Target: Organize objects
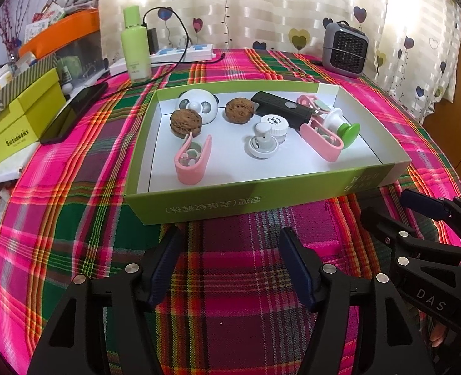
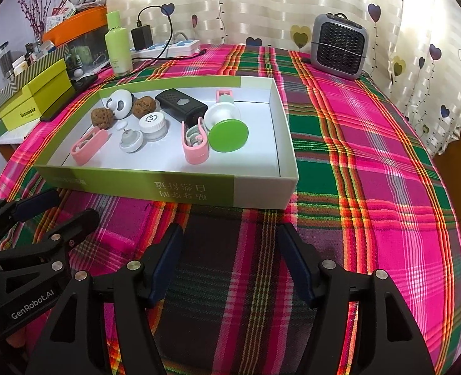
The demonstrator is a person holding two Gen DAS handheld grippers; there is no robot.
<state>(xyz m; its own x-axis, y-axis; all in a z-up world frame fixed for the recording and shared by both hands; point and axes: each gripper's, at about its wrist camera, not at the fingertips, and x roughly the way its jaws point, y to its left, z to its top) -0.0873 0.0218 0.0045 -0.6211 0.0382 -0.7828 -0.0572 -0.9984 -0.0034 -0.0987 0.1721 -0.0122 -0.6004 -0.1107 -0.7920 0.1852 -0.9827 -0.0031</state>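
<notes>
While both of your grippers hang spread and empty over the plaid cloth, the green tray point(image 1: 199, 206) sits straight ahead with every small item already inside. Your right gripper point(image 2: 229, 262) is nearer the green-capped spool point(image 2: 225, 129), which lies tipped with its long axis running away from you; your left gripper point(image 1: 230, 262) faces the near pink clip point(image 1: 190, 162)
</notes>
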